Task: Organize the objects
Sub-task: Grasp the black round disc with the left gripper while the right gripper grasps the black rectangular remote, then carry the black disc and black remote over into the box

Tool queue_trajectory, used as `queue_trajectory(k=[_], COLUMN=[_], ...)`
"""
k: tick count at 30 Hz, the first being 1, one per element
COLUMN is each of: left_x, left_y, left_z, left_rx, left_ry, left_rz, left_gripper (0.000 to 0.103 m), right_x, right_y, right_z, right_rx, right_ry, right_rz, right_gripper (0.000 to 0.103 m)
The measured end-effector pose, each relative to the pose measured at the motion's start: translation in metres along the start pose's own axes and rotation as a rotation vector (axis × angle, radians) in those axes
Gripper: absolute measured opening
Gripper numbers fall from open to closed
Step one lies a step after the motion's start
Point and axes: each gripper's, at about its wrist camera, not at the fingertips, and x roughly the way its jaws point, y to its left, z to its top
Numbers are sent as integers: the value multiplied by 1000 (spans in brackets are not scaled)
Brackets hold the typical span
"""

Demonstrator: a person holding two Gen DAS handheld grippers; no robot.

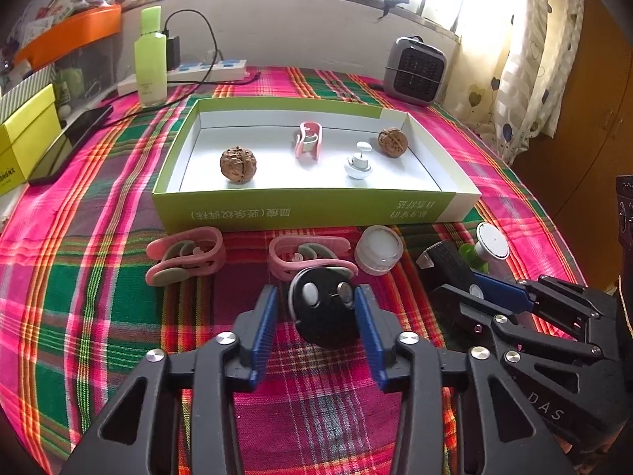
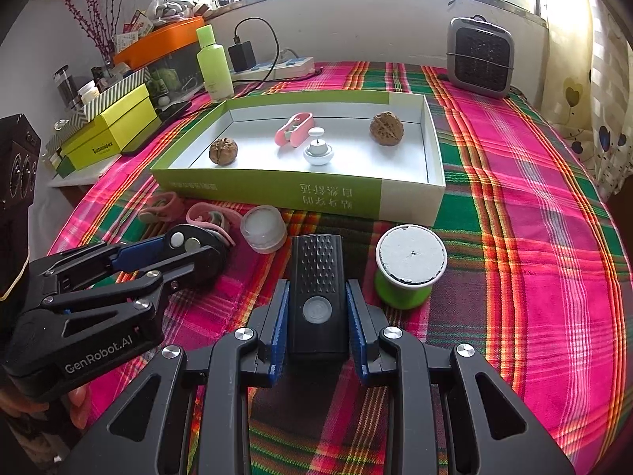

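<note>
A green-sided box lid (image 1: 308,208) (image 2: 277,186) holds two walnuts (image 1: 238,165) (image 1: 392,141), a pink clip (image 1: 309,139) and a small white pump cap (image 1: 359,165). In front of it lie two pink clips (image 1: 186,255) (image 1: 306,255), a clear round cap (image 1: 379,254) (image 2: 264,227) and a green spool (image 2: 409,267) (image 1: 484,247). My left gripper (image 1: 315,318) (image 2: 186,243) straddles a black round device (image 1: 322,306); the right pad touches it, the left stands slightly off. My right gripper (image 2: 316,320) (image 1: 470,281) is shut on a black rectangular device (image 2: 316,293).
A plaid cloth (image 2: 514,237) covers the table. At the back stand a green bottle (image 1: 150,63), a power strip (image 1: 205,71) with charger, and a grey heater (image 1: 417,69). Yellow boxes (image 2: 114,130) and a phone (image 1: 71,138) lie at the left.
</note>
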Motion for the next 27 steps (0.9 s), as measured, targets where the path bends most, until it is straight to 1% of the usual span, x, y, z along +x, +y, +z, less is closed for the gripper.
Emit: queue_trajectory(k=[3,7,13,27], left_x=[0,0,-1,-9], left_y=[0,-1,-1,-1], left_z=[0,0,-2,-5], left_rx=[0,-3,-10,2], left_ry=[1,1,-3,-17], left_rz=[-1,-3,-12,-11], left_gripper=[30,27,26,26], right_x=[0,0,0,-6], right_y=[0,0,2,10], right_z=[0,0,-1,-4], right_rx=[-1,-1,-9,-21], right_ry=[1,0,1,-6], right_rz=[0,-1,0,10], right_gripper=[28,28,28,28])
